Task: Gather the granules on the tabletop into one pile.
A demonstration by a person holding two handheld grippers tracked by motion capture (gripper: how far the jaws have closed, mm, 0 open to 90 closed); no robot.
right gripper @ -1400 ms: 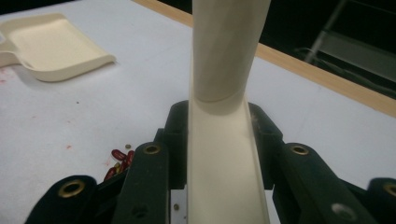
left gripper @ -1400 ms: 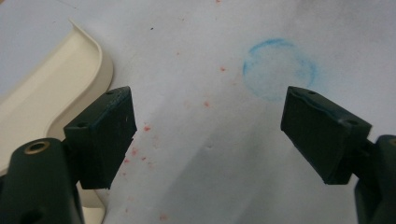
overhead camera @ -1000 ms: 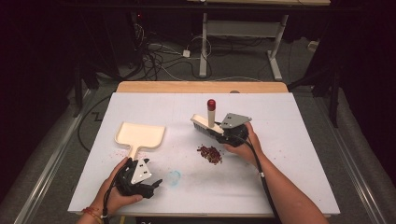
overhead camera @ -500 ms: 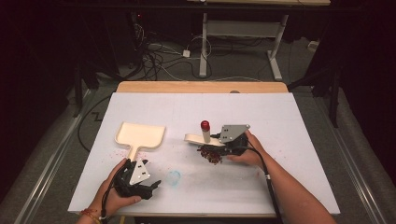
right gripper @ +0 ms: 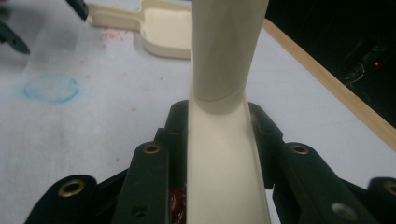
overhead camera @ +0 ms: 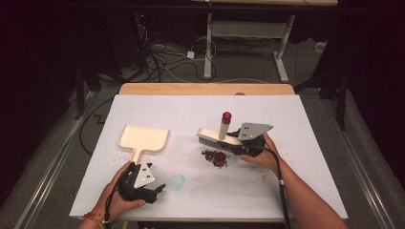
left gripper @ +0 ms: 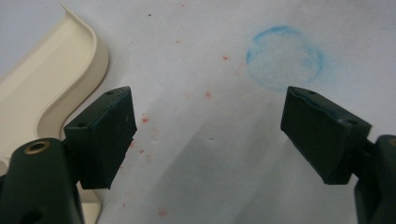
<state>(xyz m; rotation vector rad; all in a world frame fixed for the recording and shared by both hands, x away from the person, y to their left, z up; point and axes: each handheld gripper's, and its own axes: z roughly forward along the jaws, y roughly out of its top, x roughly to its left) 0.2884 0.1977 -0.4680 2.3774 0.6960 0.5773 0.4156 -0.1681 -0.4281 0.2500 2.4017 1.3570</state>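
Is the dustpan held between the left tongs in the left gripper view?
No: the left tongs stand wide open over bare table, and the dustpan lies off to one side, outside them.

Colours on the table
Cream dustpan [overhead camera: 143, 138]; cream brush [overhead camera: 217, 137], red-capped handle; dark red crumbs [overhead camera: 215, 157]; blue ring mark [overhead camera: 178, 181]; white tabletop [overhead camera: 296, 124].

White table [overhead camera: 305, 157] — dustpan [overhead camera: 143, 138], red crumbs [overhead camera: 216, 158], blue ring [overhead camera: 178, 181]

- The dustpan [overhead camera: 143, 138] lies on the bench [overhead camera: 305, 124], left of the brush [overhead camera: 219, 138].
- The crumbs [overhead camera: 216, 158] lie just before the brush.
- A drawn ring [overhead camera: 178, 181] lies nearer, between both.
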